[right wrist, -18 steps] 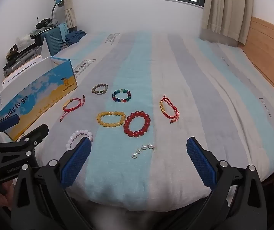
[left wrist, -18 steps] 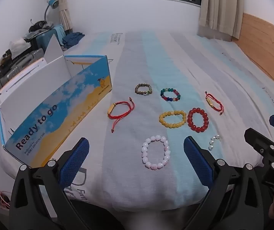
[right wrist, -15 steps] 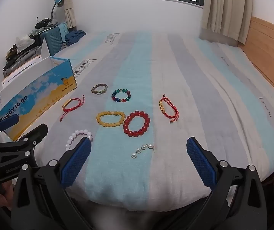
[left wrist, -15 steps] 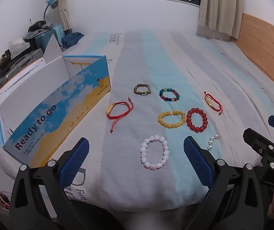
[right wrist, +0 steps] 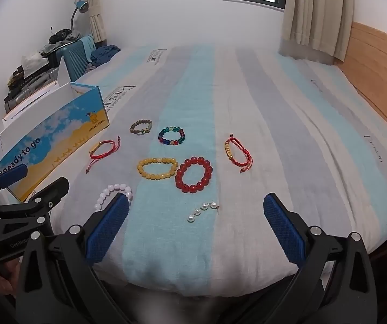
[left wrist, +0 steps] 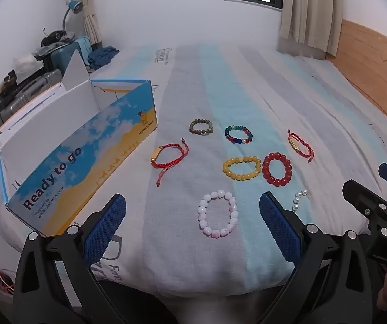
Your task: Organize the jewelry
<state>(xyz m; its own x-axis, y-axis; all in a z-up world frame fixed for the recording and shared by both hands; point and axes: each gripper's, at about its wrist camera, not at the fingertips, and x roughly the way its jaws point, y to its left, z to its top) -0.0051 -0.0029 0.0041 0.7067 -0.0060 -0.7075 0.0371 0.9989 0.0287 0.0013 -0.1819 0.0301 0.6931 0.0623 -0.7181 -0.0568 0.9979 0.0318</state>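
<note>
The open cardboard box (left wrist: 80,156) at the left edge of the bed (left wrist: 220,81) reads "Ready to go" in dark letters on its sky-and-sand side, with "PROTECTCAMEL" by a small camel logo and a web address in small print beneath. Its flaps stand up; what lies inside cannot be seen from either view. The striped bedcover carries printed lettering near the far left edge and near the front edge, too distorted to read.

The jewelry lies spread on the bedcover toward the front edge. Farthest back sit a brown bead bracelet (left wrist: 200,127) and a multicoloured bead bracelet (left wrist: 239,134). A red cord bracelet with a gold tube (left wrist: 169,155) lies nearest the box, a second red cord bracelet (left wrist: 300,145) well to the right. In the middle, a yellow bead bracelet (left wrist: 241,168) and a red bead bracelet (left wrist: 277,169) lie just beside each other — possibly touching. Closest to the front edge are a pale pink bead bracelet (left wrist: 217,217) and a short string of white pearls (right wrist: 203,211).

The left gripper (left wrist: 192,225) hangs with jaws spread wide, empty, the pink bracelet between its fingertips in view (not touched). The right gripper (right wrist: 196,228) is likewise spread and empty, the pearls just ahead between its fingers.
</note>
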